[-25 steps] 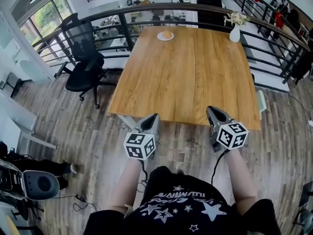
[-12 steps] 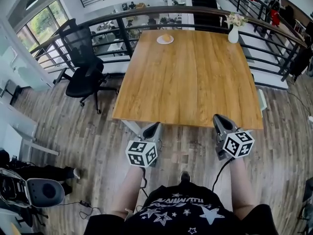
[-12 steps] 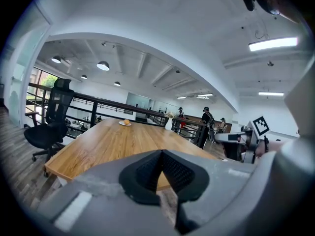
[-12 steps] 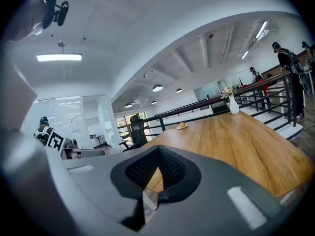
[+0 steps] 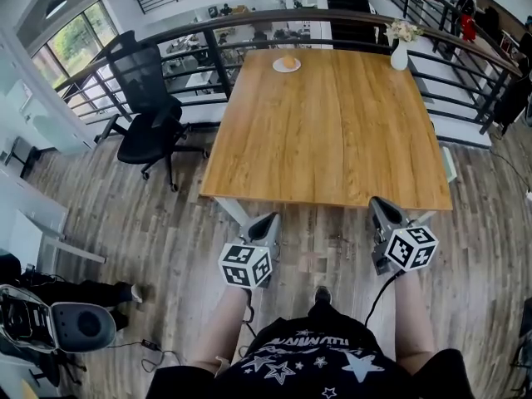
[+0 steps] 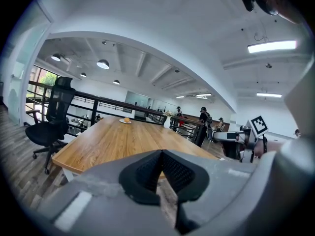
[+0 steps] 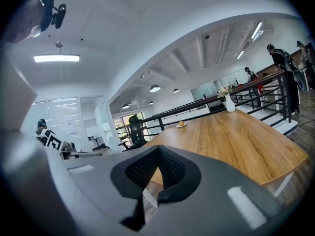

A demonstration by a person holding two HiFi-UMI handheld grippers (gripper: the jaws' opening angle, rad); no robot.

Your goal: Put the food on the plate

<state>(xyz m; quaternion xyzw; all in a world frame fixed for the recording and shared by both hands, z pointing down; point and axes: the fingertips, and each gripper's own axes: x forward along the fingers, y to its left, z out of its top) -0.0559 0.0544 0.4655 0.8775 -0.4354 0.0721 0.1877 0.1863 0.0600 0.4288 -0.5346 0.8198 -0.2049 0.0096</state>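
Observation:
A small white plate (image 5: 287, 66) sits at the far edge of the wooden table (image 5: 332, 131), with an orange round piece of food (image 5: 288, 60) on it. The same plate (image 6: 125, 122) and the food (image 7: 181, 124) show small in both gripper views. My left gripper (image 5: 264, 224) is held off the table's near edge, over the floor, jaws shut with nothing between them. My right gripper (image 5: 382, 210) hangs likewise short of the near right corner, shut and empty. Both are far from the plate.
A white vase with flowers (image 5: 401, 48) stands at the table's far right corner. A black office chair (image 5: 145, 115) is left of the table. A black railing (image 5: 249, 23) runs behind the table. People stand far off at the back right.
Both grippers have drawn back from the table's near edge toward my body, and the head view has shifted so the table sits farther away.

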